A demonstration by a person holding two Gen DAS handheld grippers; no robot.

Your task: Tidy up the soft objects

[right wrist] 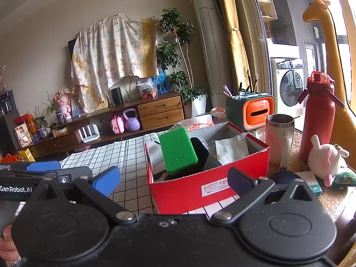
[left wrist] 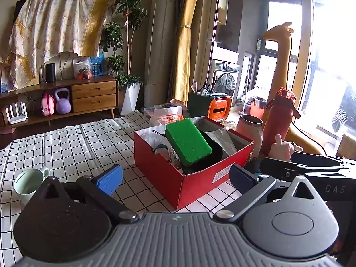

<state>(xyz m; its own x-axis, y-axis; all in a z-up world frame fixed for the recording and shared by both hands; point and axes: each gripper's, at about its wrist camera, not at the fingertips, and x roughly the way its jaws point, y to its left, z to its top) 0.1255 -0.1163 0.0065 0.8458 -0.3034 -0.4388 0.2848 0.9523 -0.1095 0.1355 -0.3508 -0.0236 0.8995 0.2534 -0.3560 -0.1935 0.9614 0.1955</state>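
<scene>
Left wrist view: your left gripper [left wrist: 175, 176] is spread wide and holds nothing, facing the red box [left wrist: 193, 178]. The green sponge [left wrist: 188, 142] lies tilted inside the box.

Right wrist view: your right gripper [right wrist: 173, 181] is likewise spread and empty. A plush bunny [right wrist: 327, 159] sits right of the box, beside the red bottle [right wrist: 317, 120].

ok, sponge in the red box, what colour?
Green sponge; clearest in the right wrist view.
</scene>
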